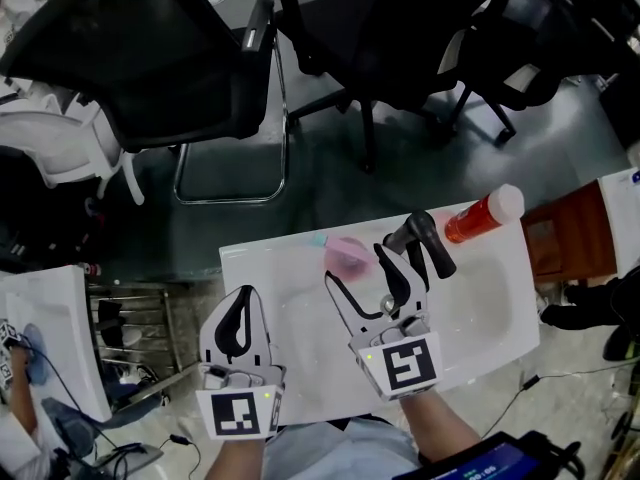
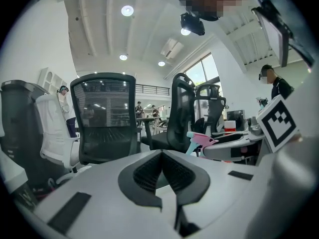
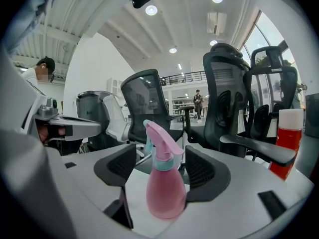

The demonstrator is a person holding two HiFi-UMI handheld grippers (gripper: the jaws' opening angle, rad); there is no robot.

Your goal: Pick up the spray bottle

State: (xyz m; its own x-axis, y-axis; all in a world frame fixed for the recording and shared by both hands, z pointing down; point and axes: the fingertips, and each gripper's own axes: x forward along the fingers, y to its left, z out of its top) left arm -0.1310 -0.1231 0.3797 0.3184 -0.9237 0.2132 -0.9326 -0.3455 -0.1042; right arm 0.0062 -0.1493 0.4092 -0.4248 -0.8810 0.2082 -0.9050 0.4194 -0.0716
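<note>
White table (image 1: 490, 303), black mesh office chairs (image 1: 170, 58) beyond its far edge; pink spray bottle (image 1: 348, 256) stands upright mid-table, between the wide-spread pads of my right gripper (image 3: 160, 167), untouched; left gripper (image 2: 162, 158) clenched on nothing, near left; risk: uneven closing tips the bottle, or pads slip off its rounded body.
</note>
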